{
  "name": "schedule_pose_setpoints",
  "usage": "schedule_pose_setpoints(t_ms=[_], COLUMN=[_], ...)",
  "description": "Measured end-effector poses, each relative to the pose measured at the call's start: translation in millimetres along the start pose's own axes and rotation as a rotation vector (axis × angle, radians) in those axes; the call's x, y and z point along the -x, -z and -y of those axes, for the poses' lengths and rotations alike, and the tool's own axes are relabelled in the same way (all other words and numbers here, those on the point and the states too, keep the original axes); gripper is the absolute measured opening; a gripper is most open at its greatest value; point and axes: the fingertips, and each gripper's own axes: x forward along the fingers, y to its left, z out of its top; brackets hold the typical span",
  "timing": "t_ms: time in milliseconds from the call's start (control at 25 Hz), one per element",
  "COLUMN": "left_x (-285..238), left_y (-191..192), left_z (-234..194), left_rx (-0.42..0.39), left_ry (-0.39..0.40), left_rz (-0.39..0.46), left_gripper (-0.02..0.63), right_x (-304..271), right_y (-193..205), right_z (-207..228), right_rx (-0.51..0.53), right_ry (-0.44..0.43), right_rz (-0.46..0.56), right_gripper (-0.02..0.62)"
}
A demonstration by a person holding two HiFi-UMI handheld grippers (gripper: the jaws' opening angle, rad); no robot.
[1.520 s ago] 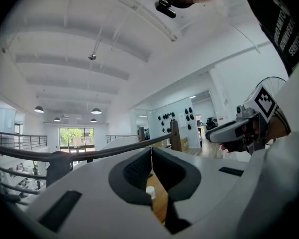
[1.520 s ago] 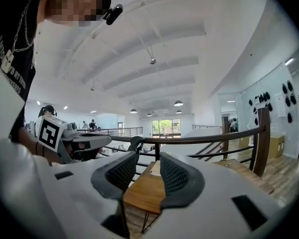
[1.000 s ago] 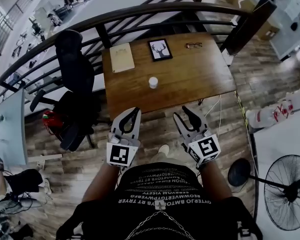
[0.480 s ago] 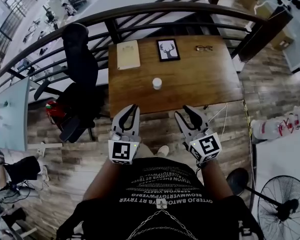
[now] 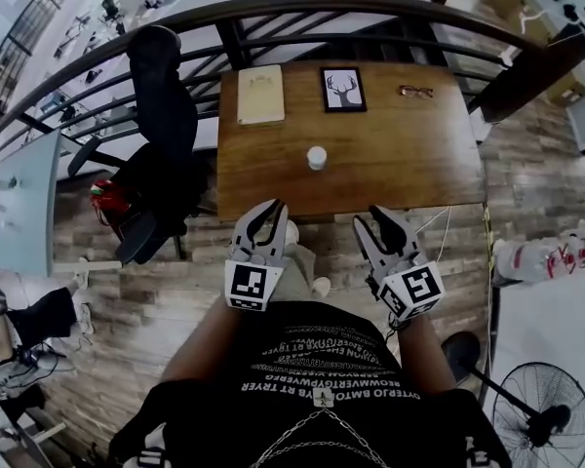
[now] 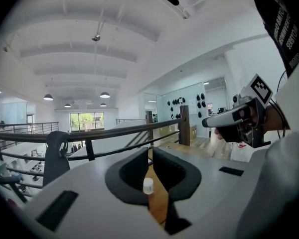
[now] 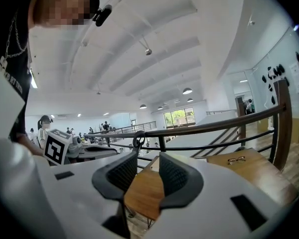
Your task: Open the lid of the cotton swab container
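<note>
Both have moved in toward the table's (image 5: 419,164) near edge: left gripper (image 5: 270,208) pressed together, empty; right gripper (image 5: 368,218) part-spread, just narrowing, empty; container (image 5: 317,157) mid-table, well ahead, untouched, so only approach so far.

The left gripper (image 6: 150,153) is pointing across a wooden surface (image 6: 158,205), its jaws pressing together on nothing. A small white container (image 6: 148,185) is standing upright on the surface, well beyond them. A dark railing (image 6: 114,133) is running behind, with a chair (image 6: 55,153) at left.
</note>
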Motion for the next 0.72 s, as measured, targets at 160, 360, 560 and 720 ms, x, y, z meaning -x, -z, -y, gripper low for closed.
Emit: schedule_pose_setpoints(t_ms=[160,360,560,720], left_x=[-21.9,-46.4,-80.3,-103.1], left_y=[15.8,44.3,67.2,84.1], left_z=[-0.1,-3.7,-3.2,-6.7], left_rx=[0.009,0.006,0.002,-0.011], left_ry=[0.022,0.047,0.097,0.129], left_rz=[-0.020,-0.065,-0.105,-0.105], left_gripper=[0.032,0.034,0.106,0.129], right_x=[-11.0,-27.1,-44.9,-64.6], right_y=[5.4,15.1,22.8,32.9], right_z=[12.3,26.8,44.1,50.0], right_rx=[-0.017,-0.017,-0.059,-0.091], right_ry=[-0.005,-0.002,0.007,0.003], right_rz=[-0.013,-0.028,-0.048,-0.061], right_gripper=[0.143,0.143,0.143,0.144])
